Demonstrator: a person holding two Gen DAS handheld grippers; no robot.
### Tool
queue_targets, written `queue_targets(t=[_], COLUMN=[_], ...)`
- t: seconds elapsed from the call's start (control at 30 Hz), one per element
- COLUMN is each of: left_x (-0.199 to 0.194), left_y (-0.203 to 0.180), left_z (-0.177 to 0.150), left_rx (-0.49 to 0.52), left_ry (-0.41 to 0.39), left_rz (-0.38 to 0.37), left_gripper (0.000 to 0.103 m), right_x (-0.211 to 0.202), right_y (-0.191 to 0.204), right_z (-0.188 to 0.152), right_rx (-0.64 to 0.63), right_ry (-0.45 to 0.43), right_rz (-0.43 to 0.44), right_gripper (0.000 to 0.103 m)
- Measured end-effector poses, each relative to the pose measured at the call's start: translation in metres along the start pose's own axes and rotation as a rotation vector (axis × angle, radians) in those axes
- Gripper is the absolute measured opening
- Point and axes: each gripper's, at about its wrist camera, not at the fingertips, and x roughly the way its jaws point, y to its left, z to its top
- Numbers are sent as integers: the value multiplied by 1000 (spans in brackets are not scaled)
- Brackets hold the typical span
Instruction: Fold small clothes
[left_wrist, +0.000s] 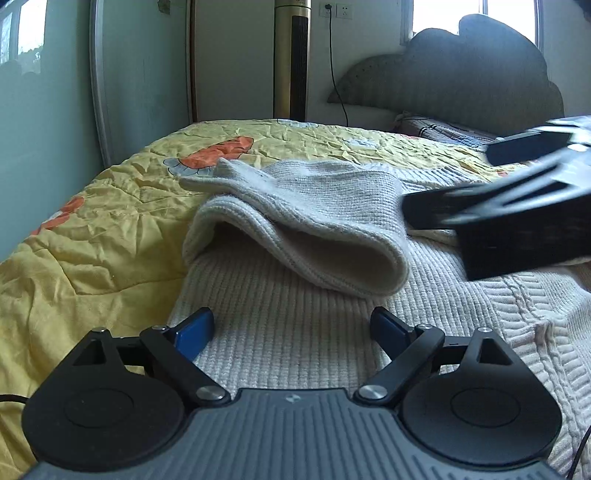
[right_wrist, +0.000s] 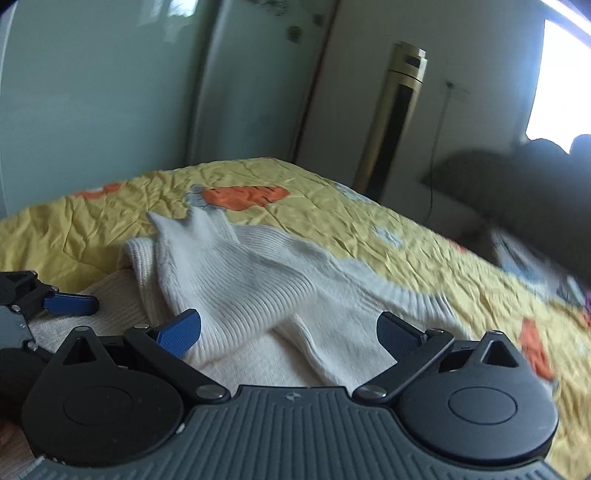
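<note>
A cream knitted sweater (left_wrist: 295, 332) lies on the yellow quilt, with a sleeve (left_wrist: 306, 218) folded across its body. My left gripper (left_wrist: 291, 328) is open and empty, low over the sweater's ribbed body. My right gripper (right_wrist: 288, 330) is open and empty just above the folded sleeve (right_wrist: 258, 280). In the left wrist view the right gripper (left_wrist: 454, 181) shows as a blurred black shape at the right, over the sweater. In the right wrist view the left gripper shows at the left edge, where one blue fingertip (right_wrist: 70, 304) is visible.
The yellow quilt (left_wrist: 92, 229) with orange prints covers the bed. A grey headboard (left_wrist: 461, 81) and a pillow (left_wrist: 436, 129) are at the far right. A gold tower fan (left_wrist: 291, 59) and a wardrobe (left_wrist: 48, 110) stand beyond the bed.
</note>
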Motion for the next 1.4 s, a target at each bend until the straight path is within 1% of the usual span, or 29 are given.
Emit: queue_targets(t=[0.07,0.13,0.2,0.3,0.37,0.4,0.43,0.47,0.5,0.53,0.6,0.63,0.7,0.77,0.83,0.87,0.9,0.93,0.97,1.0,1.03,1.07,1.17,1.3,1.4], left_x=[0,0,0,0,0,0,0,0,-1,-1,-1,-1,-1,-1,0,0,0,0,0,0,0,0,0,0,0], left_y=[0,0,0,0,-1,-1,0,0,0,1,1,1,1,0,-1,-1,-1,-1,-1,-2,-2,-2,-1,-1,-1], left_z=[0,0,0,-1,-1,-1,-1,-1,-1,-1,-1,-1,-2,-2,-2,-2,-2,-2,-2,-2,-2,-2,-2,-2,-2], left_rx=[0,-1,-3,-3,-1,-2,-4,-7,-11,-14,-17,-18,-16,-14,-11,-9,-8,-7,-7,-8,-7,-7,-6,-7,-7], left_ry=[0,0,-1,-1,0,-1,-1,-2,-3,-3,-4,-3,-3,-3,-1,-1,0,-1,-1,-1,-1,-1,0,-1,0], left_rz=[-1,-3,-6,-7,-6,-7,-8,-11,-14,-17,-19,-20,-18,-17,-14,-13,-12,-11,-11,-12,-11,-11,-11,-12,-12], left_gripper=[94,94,94,95,95,95,95,95,95,95,95,95,95,95,95,95,95,96,96,96,96,96,96,96,96], right_x=[13,23,31,31,37,41,46,52,56,58,58,54,39,21,7,4,4,7,11,14,15,16,18,18,18], right_y=[9,15,23,38,49,53,56,57,56,53,43,36,20,-2,-32,-49,-63,-73,-81,-86,-90,-93,-99,-95,-105], right_z=[10,18,22,22,22,22,23,24,25,27,29,29,24,12,-8,-22,-36,-49,-62,-71,-80,-87,-93,-88,-97], right_rx=[-35,-50,-72,-126,-176,-197,-216,-225,-218,-191,-99,-42,65,207,409,525,624,691,746,782,812,840,890,892,995], right_ry=[28,53,80,97,113,120,122,125,127,120,98,74,6,-61,-83,-72,-42,-1,51,83,97,92,83,59,43], right_rz=[35,70,91,147,146,128,103,84,73,73,78,78,45,15,22,43,71,99,123,133,141,153,172,144,172], right_gripper=[96,87,85,84,82,77,65,57,39,25,16,15,9,9,9,9,11,23,27,39,45,48,47,52,55])
